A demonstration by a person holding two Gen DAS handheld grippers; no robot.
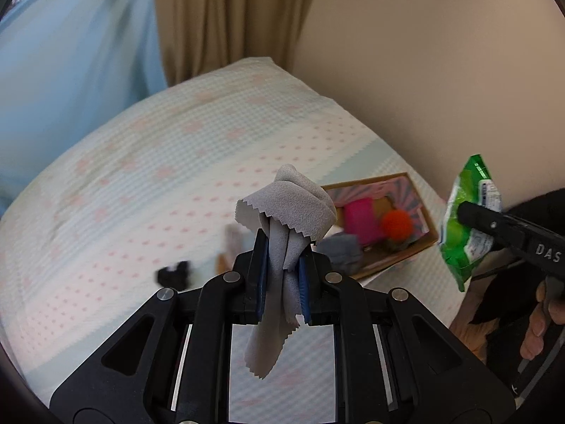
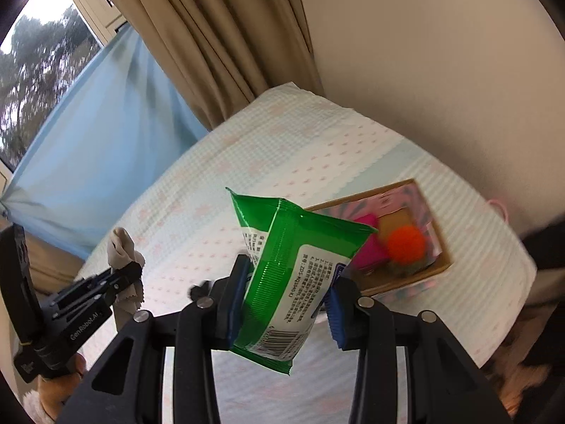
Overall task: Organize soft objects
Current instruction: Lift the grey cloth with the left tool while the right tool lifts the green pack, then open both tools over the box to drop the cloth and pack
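In the left wrist view my left gripper (image 1: 284,247) is shut on a grey cloth (image 1: 289,208) with zigzag edges; the cloth bunches above the blue pads and hangs below them. My right gripper (image 2: 291,268) is shut on a green pack of wipes (image 2: 279,282), held tilted over the bed. Each gripper shows in the other's view: the right gripper (image 1: 466,212) with the green pack (image 1: 462,233) at the right, the left gripper (image 2: 129,268) with the cloth (image 2: 122,243) at the left. A cardboard box (image 2: 443,247) on the bed holds a pink object (image 2: 367,251) and an orange pompom ball (image 2: 406,243).
The bed (image 1: 159,162) has a pale blue-and-white spread with pink dots. A small black item (image 1: 174,274) and a grey bundle (image 1: 344,251) lie on it near the box (image 1: 399,180). A beige curtain (image 2: 212,46), a blue curtain (image 2: 106,123) and a wall (image 2: 441,53) stand behind.
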